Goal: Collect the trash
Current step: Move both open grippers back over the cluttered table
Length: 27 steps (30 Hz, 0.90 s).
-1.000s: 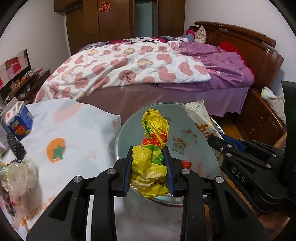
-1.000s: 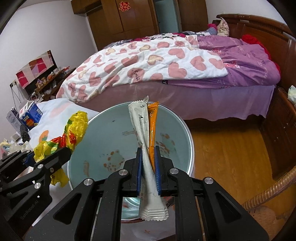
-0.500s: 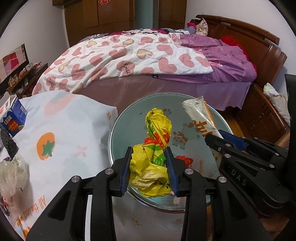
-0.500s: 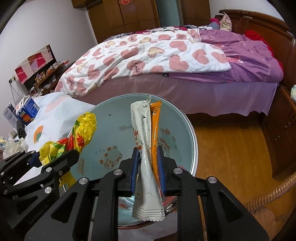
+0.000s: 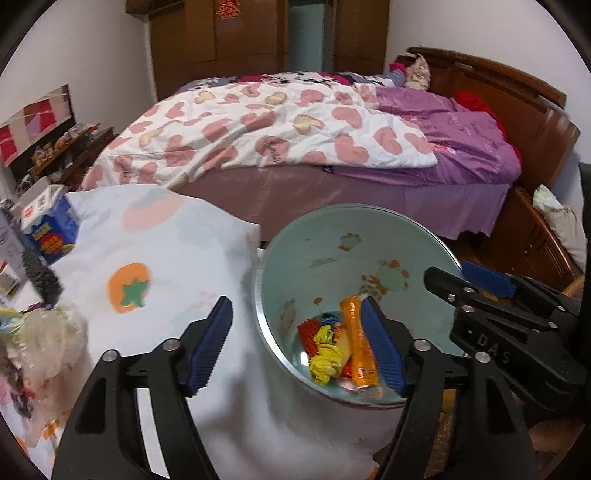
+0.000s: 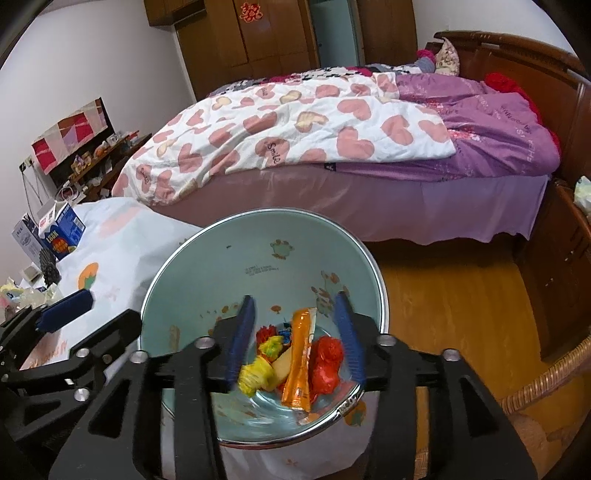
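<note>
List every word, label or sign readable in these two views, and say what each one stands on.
"DAS": on the black right claw, seen in the left wrist view.
"Smile": on the white quilt with pink hearts.
"LOOK": on the blue and white carton.
Red paper sign on the brown wooden wardrobe: a Chinese character, not clearly readable.
Small print inside the pale green round bin: too small.
Print on the orange stick packet: blurred.
</note>
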Motion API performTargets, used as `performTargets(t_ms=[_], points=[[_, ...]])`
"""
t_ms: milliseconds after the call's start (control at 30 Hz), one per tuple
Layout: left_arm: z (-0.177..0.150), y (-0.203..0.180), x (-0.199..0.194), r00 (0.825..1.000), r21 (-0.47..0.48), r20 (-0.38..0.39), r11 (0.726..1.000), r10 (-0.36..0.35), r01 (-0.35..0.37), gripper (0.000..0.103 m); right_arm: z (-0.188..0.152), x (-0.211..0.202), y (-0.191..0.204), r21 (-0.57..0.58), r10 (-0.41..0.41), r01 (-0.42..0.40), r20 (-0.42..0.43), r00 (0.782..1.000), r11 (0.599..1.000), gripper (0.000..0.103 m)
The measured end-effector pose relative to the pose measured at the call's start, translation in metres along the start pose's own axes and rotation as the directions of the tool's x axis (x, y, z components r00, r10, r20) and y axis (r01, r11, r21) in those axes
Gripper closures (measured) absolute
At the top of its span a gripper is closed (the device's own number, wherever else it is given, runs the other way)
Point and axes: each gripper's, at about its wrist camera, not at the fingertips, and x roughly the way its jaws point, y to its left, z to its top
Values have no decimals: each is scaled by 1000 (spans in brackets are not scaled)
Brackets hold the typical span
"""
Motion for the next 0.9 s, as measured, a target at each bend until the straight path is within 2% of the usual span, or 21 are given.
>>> performTargets(t_ms=[233,433,500,600,733,900], points=[[-5,29,-24,996,-41,26,996,81,-80,24,-1,-16,21,-25,-13,14,61,998,1000,27],[-17,59,-40,992,-95,19,988,126,-124,20,-3,-35,44,-9,-37,39,171,985,999,12],[-23,72,-46,990,-122,15,983,140,-137,19,-3,-37,52,-13,-34,37,184,982,999,12],[-30,91,-54,987,-154,16,975,162,-158,16,-3,-36,72,-60,-18,27,148,989,998,12],[-41,120,-67,980,-205,14,960,197,-190,9,-6,-37,100,-115,-5,21,141,990,993,12],[-54,158,-79,971,-275,-9,933,237,-230,9,-10,-32,137,-158,34,-16,106,994,987,12]])
